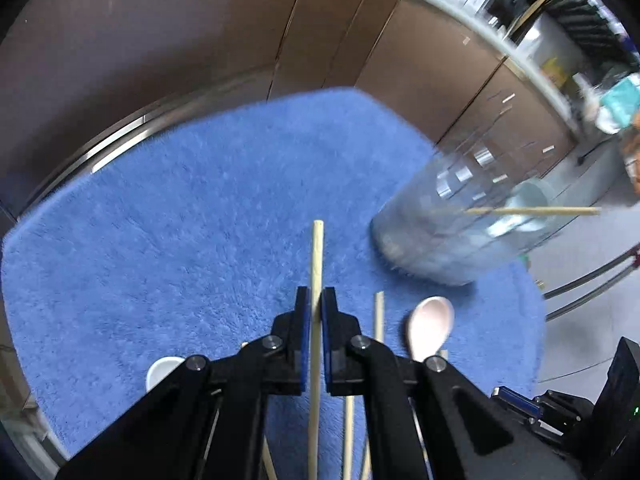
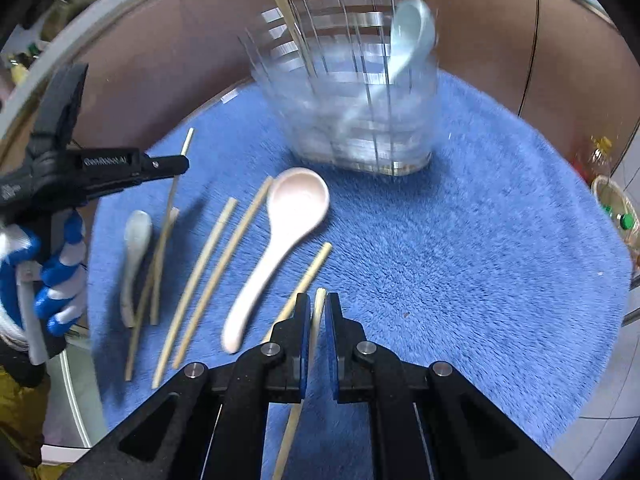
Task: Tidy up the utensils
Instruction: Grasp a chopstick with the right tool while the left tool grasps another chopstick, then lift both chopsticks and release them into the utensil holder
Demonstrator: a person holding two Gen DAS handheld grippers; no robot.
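Two black grippers work over a round, fluffy blue mat (image 2: 460, 240) that covers most of the surface. Toward twelve o'clock on the mat in the right wrist view stands a clear, ribbed plastic holder (image 2: 352, 120), blurred, with a pale blue ceramic spoon (image 2: 414, 36) leaning inside it and a thin wooden stick beside that.

The left gripper (image 1: 316, 300) has its fingers pressed together on a long pale wooden chopstick (image 1: 317, 256), whose tip points to twelve o'clock past the pads. The right gripper (image 2: 318, 304) has its fingers closed on another pale wooden chopstick (image 2: 319, 312), its end just showing between the blue pads.

At ten o'clock from the right gripper lies a pale pink ceramic spoon (image 2: 280, 232), bowl up, on the mat. Left of it lie several loose wooden chopsticks (image 2: 208, 272), roughly side by side, and farther toward nine o'clock a small white ceramic spoon (image 2: 134, 256). A hand in a blue-and-white glove (image 2: 52, 272) holds the left gripper's handle at the nine o'clock edge.
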